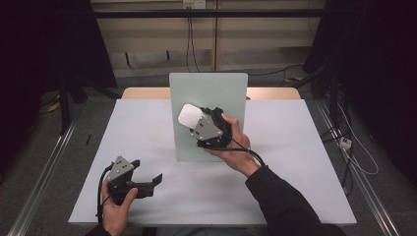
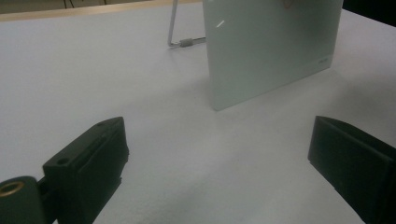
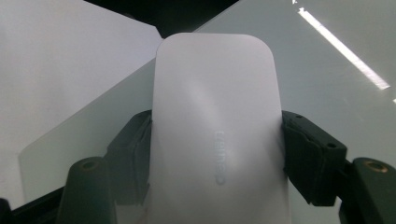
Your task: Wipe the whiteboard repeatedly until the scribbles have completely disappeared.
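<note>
White eraser held up against a small standing glass board.

The white table (image 1: 147,142) carries a pale, frosted board (image 1: 206,88) standing upright on a wire stand (image 2: 180,41) near its middle. The person's right hand (image 1: 236,147) holds the right gripper (image 1: 199,120) up at the board's face, its jaws clenched on the long sides of a smooth white eraser block (image 3: 217,130), which sits against or just off the glass; I cannot tell which. The left gripper (image 1: 152,181) rests low at the near left, well apart from the board, jaws spread wide with nothing between them. The block looks light, rigid and a bit slick, so a hold across its long sides near the middle seems right. The board looks stiff but brittle and lightly propped, so I'd guess a hard push could tip it.
</note>
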`<state>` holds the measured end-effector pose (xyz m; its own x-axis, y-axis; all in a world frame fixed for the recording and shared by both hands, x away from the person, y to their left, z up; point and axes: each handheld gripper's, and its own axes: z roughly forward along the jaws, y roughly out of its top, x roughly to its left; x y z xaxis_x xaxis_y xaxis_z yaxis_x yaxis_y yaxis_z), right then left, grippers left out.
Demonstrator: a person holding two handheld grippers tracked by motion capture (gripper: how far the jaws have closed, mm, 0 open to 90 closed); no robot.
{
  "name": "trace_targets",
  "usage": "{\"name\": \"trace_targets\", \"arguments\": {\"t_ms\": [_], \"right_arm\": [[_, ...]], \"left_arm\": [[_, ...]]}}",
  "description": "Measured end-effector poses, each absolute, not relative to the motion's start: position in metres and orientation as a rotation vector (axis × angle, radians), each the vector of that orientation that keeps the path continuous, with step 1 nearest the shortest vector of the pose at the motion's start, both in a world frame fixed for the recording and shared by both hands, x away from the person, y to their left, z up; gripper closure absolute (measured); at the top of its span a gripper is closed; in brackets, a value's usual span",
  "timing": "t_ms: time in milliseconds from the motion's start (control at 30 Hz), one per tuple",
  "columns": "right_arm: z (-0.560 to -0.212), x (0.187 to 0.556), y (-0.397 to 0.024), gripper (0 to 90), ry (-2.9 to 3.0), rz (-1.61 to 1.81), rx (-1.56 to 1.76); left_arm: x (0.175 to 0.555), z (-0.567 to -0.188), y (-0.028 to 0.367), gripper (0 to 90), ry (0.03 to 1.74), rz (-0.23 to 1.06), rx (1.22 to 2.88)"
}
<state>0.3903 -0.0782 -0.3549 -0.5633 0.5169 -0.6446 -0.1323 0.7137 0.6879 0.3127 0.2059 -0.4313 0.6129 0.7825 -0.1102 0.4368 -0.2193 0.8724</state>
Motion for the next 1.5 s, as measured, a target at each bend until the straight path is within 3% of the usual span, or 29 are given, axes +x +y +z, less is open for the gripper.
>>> {"name": "trace_targets", "arguments": {"t_ms": [300, 500, 1067, 1267, 1500], "right_arm": [[-0.31, 0.406, -0.11, 31.3, 1.846, 0.893, 0.389], [-0.302, 0.41, -0.116, 31.3, 1.801, 0.904, 0.408], [-0.392, 0.374, -0.074, 31.4, 2.007, 0.85, 0.256], [-0.401, 0.37, -0.069, 31.4, 2.072, 0.835, 0.229], [-0.384, 0.377, -0.078, 31.4, 2.044, 0.832, 0.241]], "left_arm": [[0.313, -0.431, 0.206, 4.7, 0.981, 0.439, 1.853], [0.313, -0.431, 0.206, 4.7, 0.978, 0.441, 1.854], [0.312, -0.431, 0.206, 4.8, 0.974, 0.446, 1.867], [0.313, -0.431, 0.205, 4.7, 0.978, 0.441, 1.86], [0.313, -0.431, 0.206, 4.7, 0.975, 0.442, 1.867]]}}
